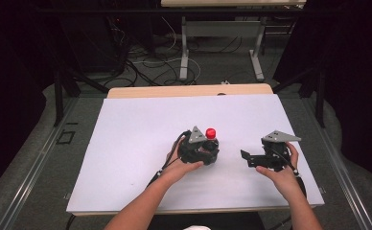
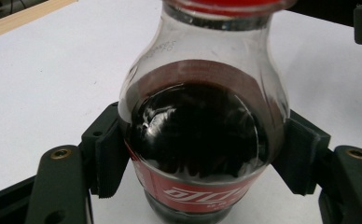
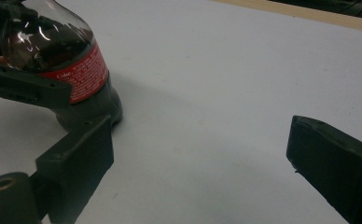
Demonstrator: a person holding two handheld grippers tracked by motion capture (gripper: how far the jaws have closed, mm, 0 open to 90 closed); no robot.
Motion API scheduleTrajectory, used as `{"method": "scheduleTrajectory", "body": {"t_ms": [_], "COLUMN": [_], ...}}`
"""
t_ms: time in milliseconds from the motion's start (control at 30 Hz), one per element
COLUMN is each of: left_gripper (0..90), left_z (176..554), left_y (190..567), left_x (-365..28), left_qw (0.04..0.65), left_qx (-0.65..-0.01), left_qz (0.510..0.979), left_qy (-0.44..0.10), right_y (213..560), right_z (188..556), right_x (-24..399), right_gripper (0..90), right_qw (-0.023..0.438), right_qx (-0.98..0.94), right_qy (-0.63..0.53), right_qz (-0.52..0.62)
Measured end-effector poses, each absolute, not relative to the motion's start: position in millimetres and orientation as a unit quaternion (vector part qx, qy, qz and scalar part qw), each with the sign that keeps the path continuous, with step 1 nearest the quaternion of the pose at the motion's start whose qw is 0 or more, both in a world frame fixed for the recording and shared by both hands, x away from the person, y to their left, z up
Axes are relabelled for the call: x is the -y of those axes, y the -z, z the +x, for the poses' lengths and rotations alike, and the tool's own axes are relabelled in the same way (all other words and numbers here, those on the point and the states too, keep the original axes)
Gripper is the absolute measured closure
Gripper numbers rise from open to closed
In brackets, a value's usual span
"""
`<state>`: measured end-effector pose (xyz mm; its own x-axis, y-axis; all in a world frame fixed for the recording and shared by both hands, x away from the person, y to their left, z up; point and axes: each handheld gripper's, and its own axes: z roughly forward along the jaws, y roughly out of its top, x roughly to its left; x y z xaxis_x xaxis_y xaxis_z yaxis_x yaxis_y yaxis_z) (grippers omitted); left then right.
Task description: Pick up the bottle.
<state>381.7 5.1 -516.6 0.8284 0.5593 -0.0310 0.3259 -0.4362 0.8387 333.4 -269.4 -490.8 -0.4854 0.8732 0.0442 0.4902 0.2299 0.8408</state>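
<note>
Cola bottle [image 2: 200, 135] stands upright on the white worktop [image 1: 126, 143], a little right of its middle, with a red cap [image 1: 211, 132] on top and a red label around its lower body. It holds dark drink up to the shoulder. The left tool [image 2: 200, 154] has its two black jaws pressed against the bottle's sides, one on each side just above the label, so it holds the bottle. In the high view the left tool [image 1: 199, 148] sits right against the bottle, with the person's left hand [image 1: 181, 165] wrapped around its body and the grey three-cornered plate on top.

The right tool [image 1: 245, 157] lies well apart from the bottle, to its right, held low over the worktop by the right hand [image 1: 284, 172]. Its jaws stand wide with bare worktop between them. In the right gripper view the bottle [image 3: 62, 56] shows at the upper left, beyond the tip of that tool's left jaw, with the left tool's jaw across its label.
</note>
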Motion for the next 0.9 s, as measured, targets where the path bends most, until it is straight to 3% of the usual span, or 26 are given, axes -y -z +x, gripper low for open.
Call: {"method": "scheduleTrajectory", "body": {"t_ms": [500,667,900], "left_gripper": [30.1,30.1,30.1], "left_z": [367.1,357.0,343.4], "left_y": [495.0,489.0,480.6], "left_x": [-25.1,-37.2,-59.7], "left_qw": [0.449,0.448,0.452], "left_qx": [-0.262,-0.268,-0.279], "left_qz": [0.845,0.845,0.837], "left_qy": [-0.124,-0.116,-0.131], "right_y": [486.8,477.1,457.5], "right_z": [330.3,325.2,317.9], "right_x": [261.2,248.2,220.9], "right_gripper": [7.8,14.4,15.1], "right_qw": [0.219,0.217,0.193], "right_qx": [-0.755,-0.763,-0.774], "right_qy": [-0.427,-0.438,-0.468], "right_qz": [0.446,0.423,0.380]}}
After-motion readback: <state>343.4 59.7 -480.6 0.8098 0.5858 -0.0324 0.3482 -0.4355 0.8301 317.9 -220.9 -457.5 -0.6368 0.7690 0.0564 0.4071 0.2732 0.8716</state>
